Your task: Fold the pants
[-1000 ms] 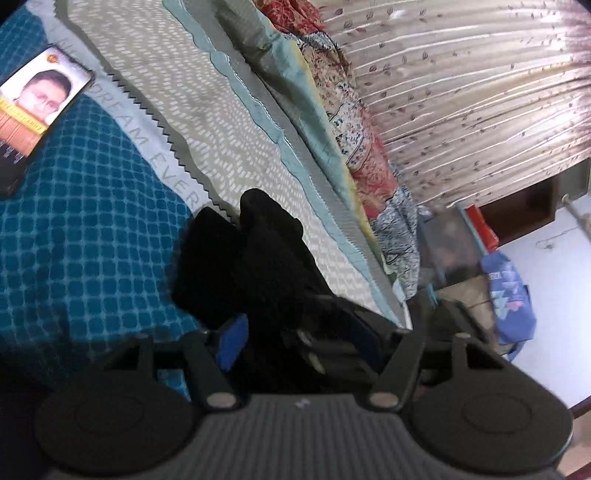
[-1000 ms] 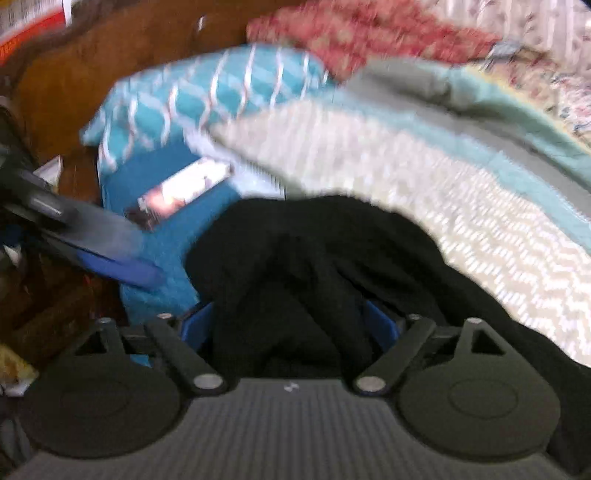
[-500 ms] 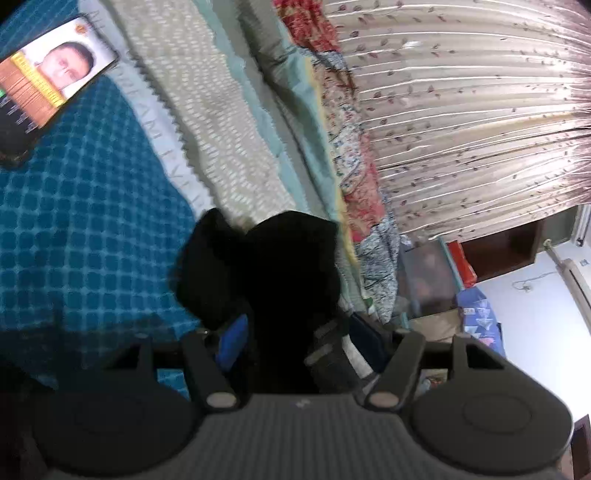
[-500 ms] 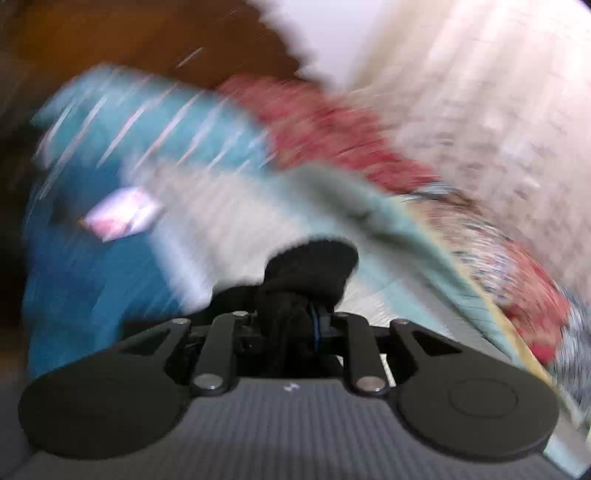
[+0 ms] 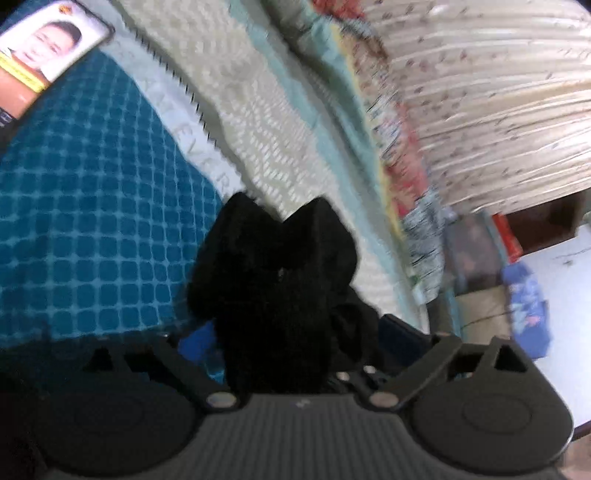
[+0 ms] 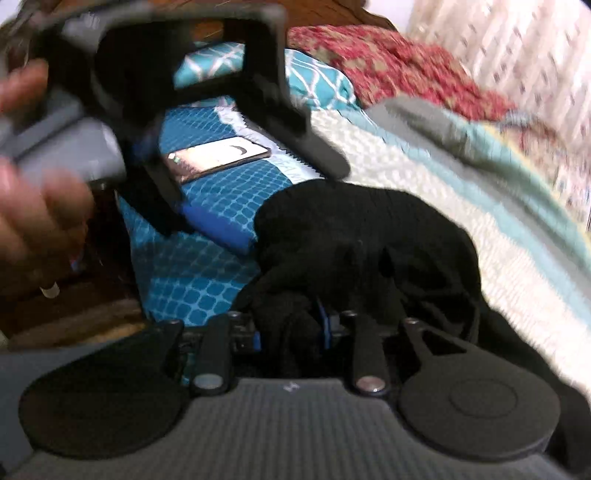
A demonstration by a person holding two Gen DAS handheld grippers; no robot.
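Black pants (image 5: 280, 273) bunched between both opening jaws

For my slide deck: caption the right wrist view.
Right gripper pinches bunched black pants on the bed; left gripper opens nearby.

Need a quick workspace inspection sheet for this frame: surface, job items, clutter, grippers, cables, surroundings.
Surface: bed with a blue checked sheet beside a white patterned quilt.
Job's things: black pants bunched in a heap on the bed, not flat.
Clutter: phone with a lit screen lying on the sheet beyond the pants.
Grippers: left gripper opening, pants fabric between its jaws; right gripper opening slightly, pads on a fold of pants. A hand holds the left gripper.
Cables: nothing seen.
Surroundings: curtain past the bed's far edge, red patterned bedding, teal pillow, wooden headboard.
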